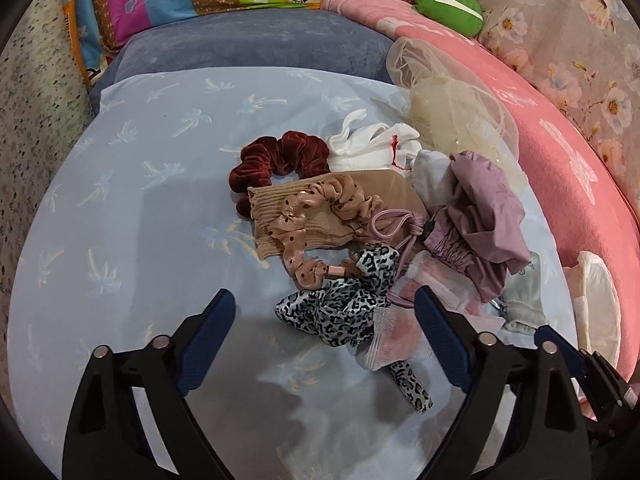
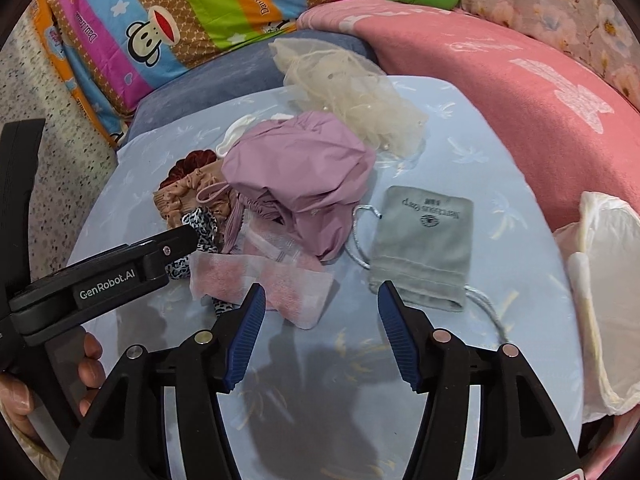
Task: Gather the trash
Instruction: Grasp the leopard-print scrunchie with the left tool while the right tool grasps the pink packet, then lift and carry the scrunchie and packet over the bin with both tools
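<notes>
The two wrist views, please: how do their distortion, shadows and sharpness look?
Left wrist view: strong fisheye bending with dark corners, sharp focus, a soft shadow on the pale blue palm-print sheet below the open left gripper. Right wrist view: the same curvature, sharp, with a darker shadow beneath the open right gripper.

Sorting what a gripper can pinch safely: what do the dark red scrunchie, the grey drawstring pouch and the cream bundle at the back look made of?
Dark red scrunchie: velvet-like, by its soft sheen along the gathered folds. Grey drawstring pouch: matte, suede-like fabric with printed lettering and a silvery cord. Cream bundle: sheer netting, probably tulle or organza, since it is see-through and crinkled, with what look like small pearly beads.
</notes>
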`<state>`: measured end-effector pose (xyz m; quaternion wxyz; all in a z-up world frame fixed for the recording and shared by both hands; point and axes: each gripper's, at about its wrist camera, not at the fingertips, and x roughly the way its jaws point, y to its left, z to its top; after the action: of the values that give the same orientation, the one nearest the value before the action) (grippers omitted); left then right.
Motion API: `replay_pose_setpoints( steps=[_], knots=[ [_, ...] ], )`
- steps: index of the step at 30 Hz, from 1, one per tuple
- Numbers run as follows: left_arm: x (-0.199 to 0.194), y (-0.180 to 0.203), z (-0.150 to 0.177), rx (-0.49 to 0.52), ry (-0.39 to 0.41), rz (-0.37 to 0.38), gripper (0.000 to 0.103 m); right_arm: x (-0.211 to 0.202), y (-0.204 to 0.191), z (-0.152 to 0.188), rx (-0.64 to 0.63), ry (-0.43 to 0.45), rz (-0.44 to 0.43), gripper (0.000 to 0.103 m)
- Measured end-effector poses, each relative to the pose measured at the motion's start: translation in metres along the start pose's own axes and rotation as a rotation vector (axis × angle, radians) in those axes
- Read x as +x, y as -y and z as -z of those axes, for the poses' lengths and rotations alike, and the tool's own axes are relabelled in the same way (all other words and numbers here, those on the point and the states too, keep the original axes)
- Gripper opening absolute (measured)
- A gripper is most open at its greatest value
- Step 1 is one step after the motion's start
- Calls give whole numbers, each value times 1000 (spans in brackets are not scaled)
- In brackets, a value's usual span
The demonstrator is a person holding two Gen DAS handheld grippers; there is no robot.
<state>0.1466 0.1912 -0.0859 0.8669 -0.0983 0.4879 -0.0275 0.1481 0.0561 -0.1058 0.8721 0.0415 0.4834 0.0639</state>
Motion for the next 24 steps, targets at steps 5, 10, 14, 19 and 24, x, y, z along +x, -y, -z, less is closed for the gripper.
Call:
replay_pose_setpoints(
  steps=[5, 10, 14, 19, 24],
  knots=[
    [11, -2, -1, -6, -39, 31, 62, 13, -4, 0, 3, -12, 0, 58],
    [15, 0, 0, 3, -61, 79, 35, 27, -3, -1, 22, -39, -31, 49],
    [10, 3, 3, 14, -57, 95, 19, 32, -5, 0, 26, -60, -50, 21],
    [1, 6, 4, 8, -43, 91, 14, 20, -5, 2, 26, -40, -74, 9],
    [-16, 17, 4, 21, -5, 96, 14, -9, -4, 2, 25, 17, -87, 4]
  ],
)
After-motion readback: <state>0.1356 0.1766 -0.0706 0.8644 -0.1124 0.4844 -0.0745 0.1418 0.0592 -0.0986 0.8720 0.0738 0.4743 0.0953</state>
